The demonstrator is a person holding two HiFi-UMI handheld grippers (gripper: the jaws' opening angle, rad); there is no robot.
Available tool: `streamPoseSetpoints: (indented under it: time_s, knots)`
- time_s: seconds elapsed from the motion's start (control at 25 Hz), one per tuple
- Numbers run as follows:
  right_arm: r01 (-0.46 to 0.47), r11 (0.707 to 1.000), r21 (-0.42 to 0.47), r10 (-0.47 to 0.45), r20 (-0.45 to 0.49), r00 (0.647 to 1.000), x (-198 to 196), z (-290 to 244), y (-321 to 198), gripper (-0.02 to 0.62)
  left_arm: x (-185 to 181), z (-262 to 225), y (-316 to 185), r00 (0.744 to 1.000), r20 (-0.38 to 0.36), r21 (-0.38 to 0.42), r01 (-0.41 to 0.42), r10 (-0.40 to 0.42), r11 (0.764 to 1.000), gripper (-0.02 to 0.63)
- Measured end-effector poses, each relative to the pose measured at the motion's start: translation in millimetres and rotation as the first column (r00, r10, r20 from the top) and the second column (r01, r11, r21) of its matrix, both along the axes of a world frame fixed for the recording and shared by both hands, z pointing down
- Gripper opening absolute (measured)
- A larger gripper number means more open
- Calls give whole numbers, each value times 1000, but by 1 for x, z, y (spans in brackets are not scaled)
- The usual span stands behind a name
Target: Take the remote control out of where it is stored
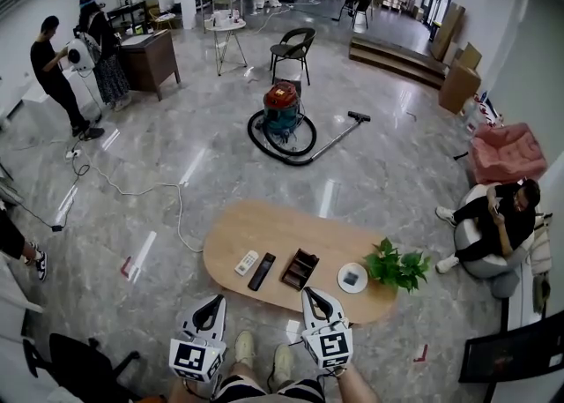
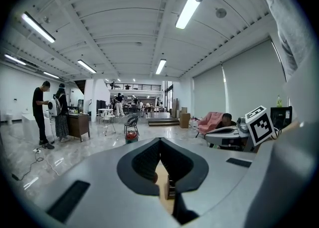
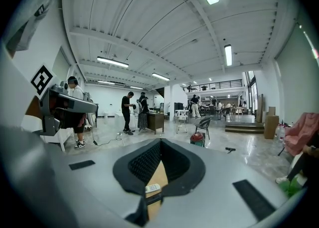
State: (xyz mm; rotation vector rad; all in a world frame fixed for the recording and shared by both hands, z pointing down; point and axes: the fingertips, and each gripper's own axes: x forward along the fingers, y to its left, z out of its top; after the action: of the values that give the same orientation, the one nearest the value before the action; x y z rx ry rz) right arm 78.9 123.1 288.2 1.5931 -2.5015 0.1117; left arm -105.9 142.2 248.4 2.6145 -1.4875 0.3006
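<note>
On the oval wooden table (image 1: 291,232) a white remote (image 1: 247,262) and a black remote (image 1: 262,271) lie side by side. Right of them stands a dark brown storage box (image 1: 300,269); I cannot make out what is in it. My left gripper (image 1: 214,302) hovers at the table's near edge, shut and empty. My right gripper (image 1: 313,294), also shut and empty, hangs just short of the box. In the left gripper view, the left gripper (image 2: 159,142) frames the box (image 2: 171,188). In the right gripper view, the right gripper (image 3: 160,142) frames the white remote (image 3: 153,188).
A round white dish (image 1: 352,278) and a potted plant (image 1: 397,266) sit on the table's right end. A red vacuum cleaner (image 1: 282,110) with its hose stands on the floor beyond. A person sits on a beanbag (image 1: 493,216) at right; others stand far left.
</note>
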Motion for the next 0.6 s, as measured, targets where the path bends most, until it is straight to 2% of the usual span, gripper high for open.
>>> streamPoseSetpoints:
  time_s: [0.6]
  knots:
    - [-104,993,-57,103,-14,995,34,43,-15,8,22,37,-30,998,10,-52,-68,68,996,5]
